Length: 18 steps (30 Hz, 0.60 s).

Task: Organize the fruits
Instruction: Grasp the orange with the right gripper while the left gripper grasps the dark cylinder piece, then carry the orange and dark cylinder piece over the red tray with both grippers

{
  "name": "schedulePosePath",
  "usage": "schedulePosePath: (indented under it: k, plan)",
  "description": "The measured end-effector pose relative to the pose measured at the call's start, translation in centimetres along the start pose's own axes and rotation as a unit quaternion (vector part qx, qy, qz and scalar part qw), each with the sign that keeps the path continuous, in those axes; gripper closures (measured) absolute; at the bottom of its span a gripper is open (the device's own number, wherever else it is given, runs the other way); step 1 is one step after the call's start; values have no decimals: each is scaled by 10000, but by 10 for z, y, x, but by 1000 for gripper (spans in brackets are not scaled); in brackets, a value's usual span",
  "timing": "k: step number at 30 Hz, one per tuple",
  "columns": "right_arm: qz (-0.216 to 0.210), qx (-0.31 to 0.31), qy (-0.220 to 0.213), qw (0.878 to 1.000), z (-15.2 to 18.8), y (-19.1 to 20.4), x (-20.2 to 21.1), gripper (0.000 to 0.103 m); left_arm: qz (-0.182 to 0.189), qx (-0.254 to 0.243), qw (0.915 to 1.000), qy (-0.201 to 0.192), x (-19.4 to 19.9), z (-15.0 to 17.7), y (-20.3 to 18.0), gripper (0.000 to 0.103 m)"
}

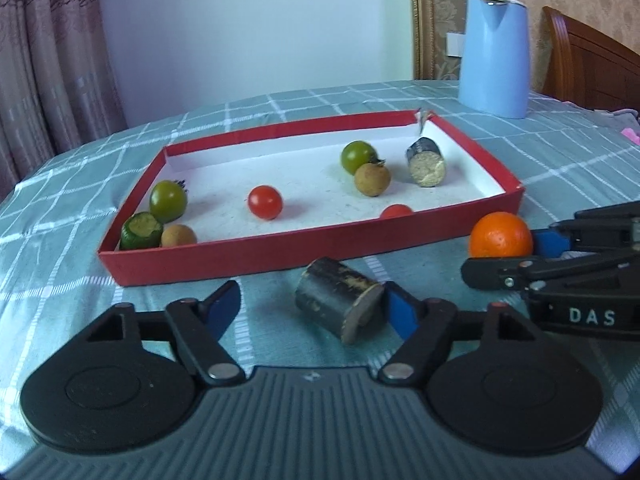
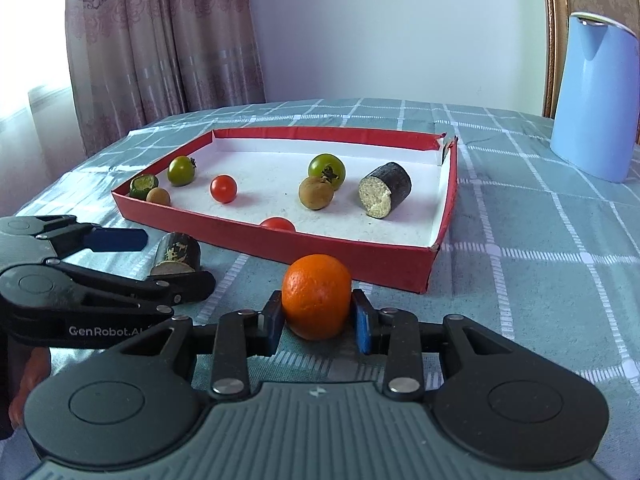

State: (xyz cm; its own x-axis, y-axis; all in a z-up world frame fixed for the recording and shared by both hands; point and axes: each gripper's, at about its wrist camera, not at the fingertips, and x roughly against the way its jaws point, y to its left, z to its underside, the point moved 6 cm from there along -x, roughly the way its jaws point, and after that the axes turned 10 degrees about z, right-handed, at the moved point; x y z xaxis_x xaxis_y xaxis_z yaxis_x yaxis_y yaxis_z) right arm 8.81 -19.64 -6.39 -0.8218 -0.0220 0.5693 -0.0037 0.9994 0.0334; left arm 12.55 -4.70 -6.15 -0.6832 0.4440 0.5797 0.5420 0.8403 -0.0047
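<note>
A red tray [image 1: 280, 246] [image 2: 352, 258] on the checked cloth holds green tomatoes [image 1: 168, 200], red tomatoes [image 1: 265, 202], brown longans [image 1: 372, 179], a green cucumber stub [image 1: 140, 232] and a dark sugarcane piece [image 1: 426, 162] [image 2: 386, 194]. My left gripper [image 1: 312, 312] is open around a dark sugarcane piece [image 1: 338, 304] [image 2: 176, 254] lying on the cloth before the tray; its right pad touches the cut end. My right gripper [image 2: 318, 316] is shut on an orange [image 2: 317, 296] [image 1: 500, 236] by the tray's front right corner.
A light blue kettle [image 1: 494, 54] [image 2: 596, 96] stands at the back right of the table. A wooden chair back [image 1: 588, 64] is behind it. Curtains [image 2: 160, 40] hang at the left beyond the table edge.
</note>
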Motion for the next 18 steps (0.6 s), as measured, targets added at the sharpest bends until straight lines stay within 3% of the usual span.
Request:
schedulePosePath:
  k: [4, 6, 9, 18]
  plan:
    - [-35, -32, -7, 10000, 0, -1, 0, 68, 48, -36, 10000, -75, 2, -1, -3, 35]
    - [-75, -57, -15, 10000, 0, -2, 1, 67, 140, 2, 9999, -71, 3, -2, -2, 50]
    - [-104, -78, -19, 9999, 0, -2, 1, 66, 208, -67, 9997, -97, 6, -1, -5, 61]
    - [-96, -88, -29, 9999, 0, -2, 0, 68, 176, -45, 9998, -120, 7, 0, -4, 61]
